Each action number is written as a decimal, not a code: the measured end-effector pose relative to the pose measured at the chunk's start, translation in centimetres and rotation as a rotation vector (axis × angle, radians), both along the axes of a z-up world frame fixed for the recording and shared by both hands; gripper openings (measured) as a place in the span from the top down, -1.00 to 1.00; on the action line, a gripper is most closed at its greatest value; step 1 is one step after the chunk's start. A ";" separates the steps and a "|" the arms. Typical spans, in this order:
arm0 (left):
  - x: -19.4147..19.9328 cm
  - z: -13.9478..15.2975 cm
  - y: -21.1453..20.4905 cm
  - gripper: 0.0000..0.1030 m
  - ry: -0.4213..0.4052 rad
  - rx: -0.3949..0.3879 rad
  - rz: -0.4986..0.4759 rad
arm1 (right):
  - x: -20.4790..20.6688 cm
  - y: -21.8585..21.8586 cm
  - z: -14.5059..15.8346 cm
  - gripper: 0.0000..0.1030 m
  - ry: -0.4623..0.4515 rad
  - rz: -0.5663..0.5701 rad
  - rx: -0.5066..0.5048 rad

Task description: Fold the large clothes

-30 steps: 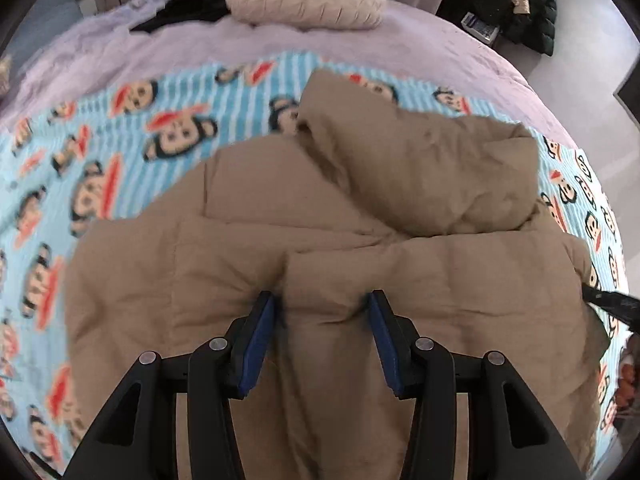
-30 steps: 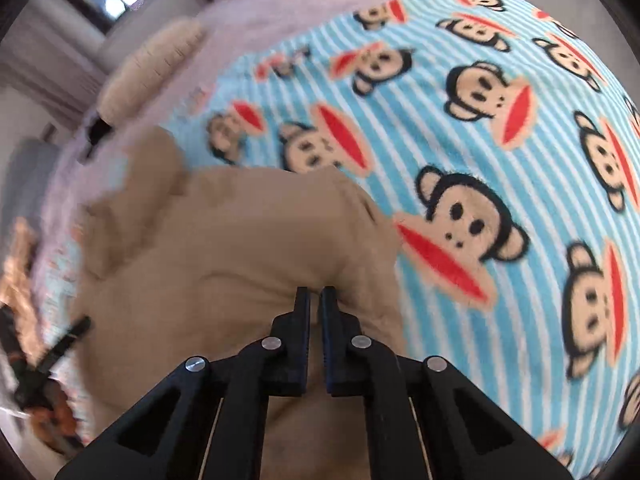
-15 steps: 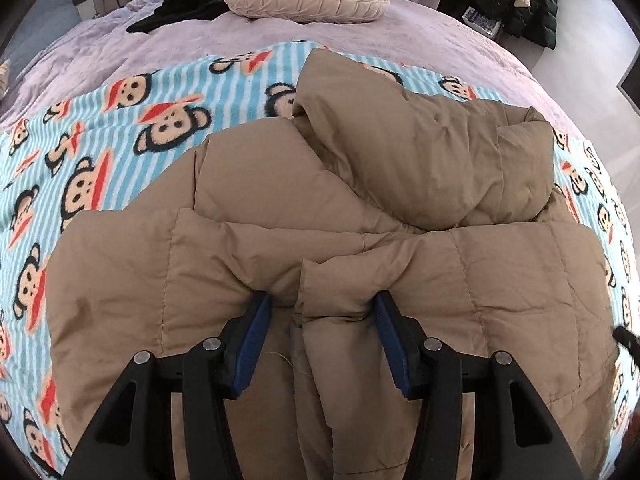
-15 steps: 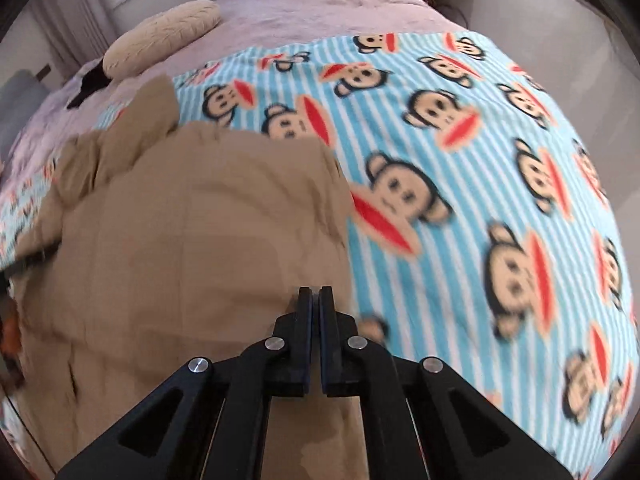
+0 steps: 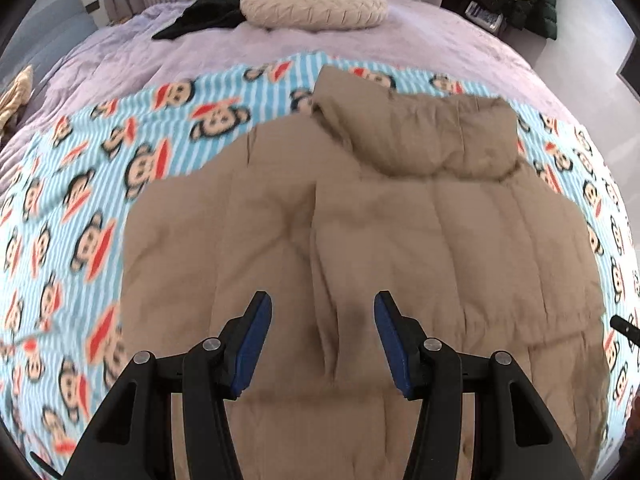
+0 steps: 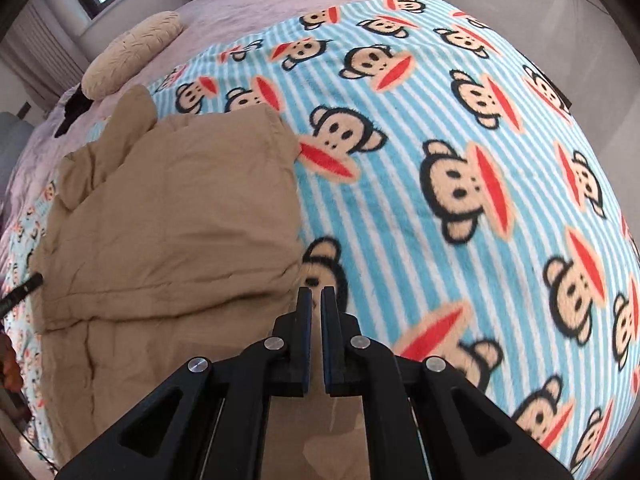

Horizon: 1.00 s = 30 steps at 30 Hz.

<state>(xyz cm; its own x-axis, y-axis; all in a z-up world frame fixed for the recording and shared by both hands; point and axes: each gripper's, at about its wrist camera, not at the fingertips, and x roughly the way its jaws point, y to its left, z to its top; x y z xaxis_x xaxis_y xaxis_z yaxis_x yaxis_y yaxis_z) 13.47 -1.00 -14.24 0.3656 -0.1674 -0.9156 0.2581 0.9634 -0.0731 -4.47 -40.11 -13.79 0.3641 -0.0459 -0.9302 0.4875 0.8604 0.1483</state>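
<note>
So since a second ago both hands have pulled up and back off the jacket, and the bunched ridge of fabric that sat between the left pads has dropped flat. That reads to me like a release after laying a panel over.

Left gripper (image 5: 323, 336): jaws standing at a middling gap, nothing between the blue pads (image 5: 252, 344), just hanging over the lower middle of the tan puffer jacket (image 5: 400, 240). Right gripper (image 6: 316, 332): jaws nearly together with a thin slit left, and I can't see any cloth pinched in there. It hovers right over the jacket's right edge, where tan meets the monkey blanket (image 6: 460, 128).

The jacket itself lies spread on that striped blanket in the middle of the bed, hood (image 5: 432, 136) flopped onto the upper back, a vertical seam or overlap running down the centre where one side looks folded in over the other. It's roughly a rectangle now.

Further out: a cream pillow (image 5: 316, 4) and a black garment (image 5: 208, 20) on the lilac bedspread (image 5: 440, 48), well apart from the work.

My guess is the sides are done, and what's left is folding bottom to top or tucking the hood. Puffy fill will probably spring back, so it'll want pressing down.
</note>
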 end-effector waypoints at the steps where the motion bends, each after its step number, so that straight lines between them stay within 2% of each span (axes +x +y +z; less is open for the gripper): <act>1: -0.6 0.0 0.0 -0.07 0.008 0.008 0.005 | -0.3 0.3 0.2 0.90 0.001 0.003 0.010; 7: -4.2 0.1 -0.3 -0.07 0.058 0.016 0.032 | -1.0 1.5 0.8 0.90 0.018 0.026 0.082; 12: -6.4 0.8 -1.0 -0.07 0.042 0.060 0.031 | -1.7 2.3 0.9 0.90 0.031 0.048 0.116; 15: -7.6 1.4 -1.3 -0.10 0.049 0.055 0.041 | -2.3 2.4 1.1 0.90 0.037 0.058 0.133; 16: -8.1 1.7 -1.4 -0.26 0.047 0.056 0.050 | -2.6 2.4 1.2 0.90 0.038 0.061 0.139; 17: -8.4 1.9 -1.4 -0.74 0.041 0.061 0.061 | -2.8 2.4 1.3 0.90 0.037 0.064 0.142; 18: -9.1 2.5 -1.3 -0.91 0.018 0.063 0.081 | -3.1 2.5 1.5 0.90 0.035 0.068 0.146; 21: -10.5 3.4 -1.4 -0.91 -0.006 0.060 0.096 | -3.7 2.4 1.8 0.90 0.032 0.089 0.159; 30: -15.2 3.8 -1.0 -0.91 0.025 0.130 0.145 | -5.3 3.4 2.5 0.89 0.040 0.158 0.183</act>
